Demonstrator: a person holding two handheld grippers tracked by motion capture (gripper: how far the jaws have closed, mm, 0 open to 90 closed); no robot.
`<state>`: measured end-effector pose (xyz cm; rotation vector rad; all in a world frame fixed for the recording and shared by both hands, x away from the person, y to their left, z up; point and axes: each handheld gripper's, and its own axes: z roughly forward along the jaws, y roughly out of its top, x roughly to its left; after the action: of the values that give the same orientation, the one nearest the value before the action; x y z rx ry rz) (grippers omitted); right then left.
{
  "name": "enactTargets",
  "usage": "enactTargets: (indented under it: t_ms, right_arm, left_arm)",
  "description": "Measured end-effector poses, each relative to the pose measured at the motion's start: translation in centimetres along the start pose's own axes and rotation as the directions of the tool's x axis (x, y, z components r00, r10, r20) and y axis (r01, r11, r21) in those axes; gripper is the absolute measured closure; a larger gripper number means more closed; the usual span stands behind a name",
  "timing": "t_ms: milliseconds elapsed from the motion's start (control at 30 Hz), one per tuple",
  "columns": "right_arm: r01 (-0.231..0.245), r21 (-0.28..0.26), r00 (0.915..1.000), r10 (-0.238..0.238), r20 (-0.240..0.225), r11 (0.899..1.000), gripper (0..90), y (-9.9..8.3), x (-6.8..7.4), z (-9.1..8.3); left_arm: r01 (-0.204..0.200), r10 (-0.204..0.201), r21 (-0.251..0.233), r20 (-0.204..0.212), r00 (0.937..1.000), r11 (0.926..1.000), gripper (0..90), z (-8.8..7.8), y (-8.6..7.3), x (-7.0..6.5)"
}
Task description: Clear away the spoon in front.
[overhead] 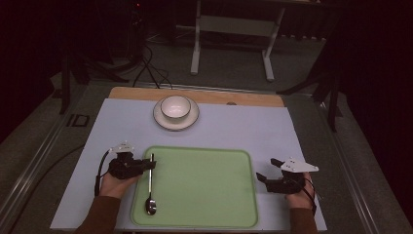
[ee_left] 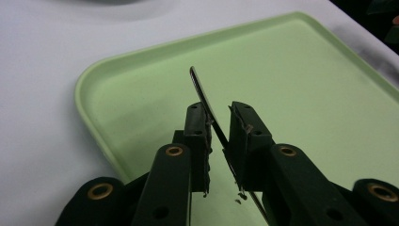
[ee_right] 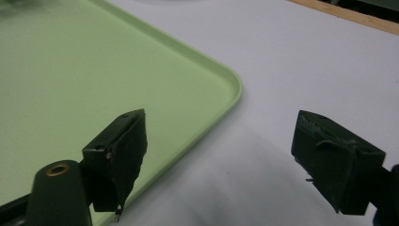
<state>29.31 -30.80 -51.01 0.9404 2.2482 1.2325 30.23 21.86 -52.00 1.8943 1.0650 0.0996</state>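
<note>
The left tongs [overhead: 149, 165] pinch the spoon [overhead: 151, 187] by its thin, stiff, likely slippery handle over the green tray's [overhead: 204, 185] left side, a sensible light hold, while the right tongs [overhead: 267, 171] gape wide, holding nothing.

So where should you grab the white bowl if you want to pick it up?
Best guess: pinch the bowl by its rim, coming straight down from above. It sits upright in the middle of a plate, open side up, so one of the fingers can go inside and one outside the thin wall. Its round body looks too wide and smooth to squeeze from the sides.
</note>
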Motion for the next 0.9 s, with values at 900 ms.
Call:
enactTargets:
  t_ms: [900]
  right_arm:
    - [0.003,-0.002,1.0000,-0.003,0.001,1.000,18.4,0.02,0.00,-0.01]
  left_arm:
    - [-0.010,0.025,0.114,-0.130,0.9912,0.9934,70.1,1.07,-0.72,-0.02]
